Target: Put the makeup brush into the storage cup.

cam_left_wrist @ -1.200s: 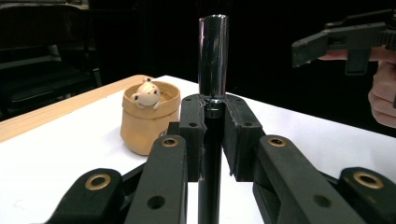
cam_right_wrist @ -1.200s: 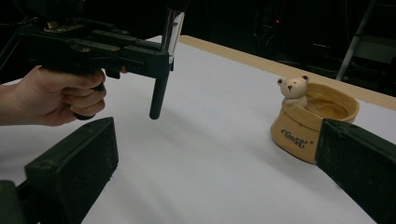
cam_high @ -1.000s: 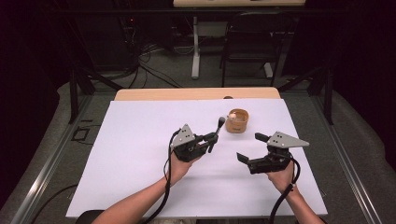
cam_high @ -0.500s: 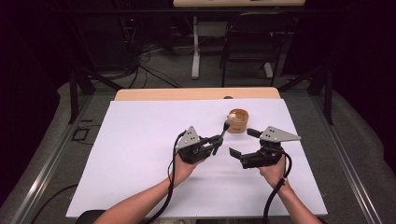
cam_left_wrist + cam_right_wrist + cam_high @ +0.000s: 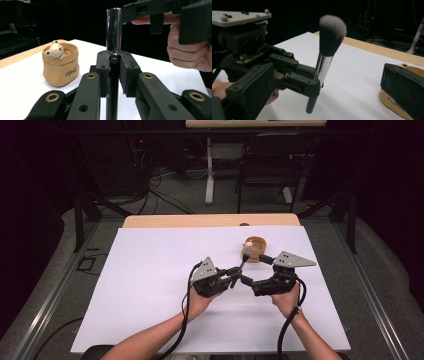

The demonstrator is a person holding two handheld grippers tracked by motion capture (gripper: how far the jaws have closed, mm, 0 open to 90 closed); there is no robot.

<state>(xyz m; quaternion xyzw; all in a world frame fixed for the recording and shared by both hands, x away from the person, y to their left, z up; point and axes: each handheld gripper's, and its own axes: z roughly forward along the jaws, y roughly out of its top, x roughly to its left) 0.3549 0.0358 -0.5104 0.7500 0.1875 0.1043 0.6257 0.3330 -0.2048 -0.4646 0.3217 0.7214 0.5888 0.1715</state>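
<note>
1. Both grippers have drawn closer together over the white table (image 5: 150,285), beside the bear pot (image 5: 255,249).
2. Left gripper (image 5: 235,272) clamps the makeup brush (image 5: 325,60) upright.
3. Right gripper (image 5: 250,282) gapes beside it.
4. Light, slick ferrule; grip there, I reckon.

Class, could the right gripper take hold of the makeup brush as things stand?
Probably yes. The right gripper has open jaws beside the brush, which the left gripper holds upright by its handle. The silver collar and bristles stand bare above.
</note>
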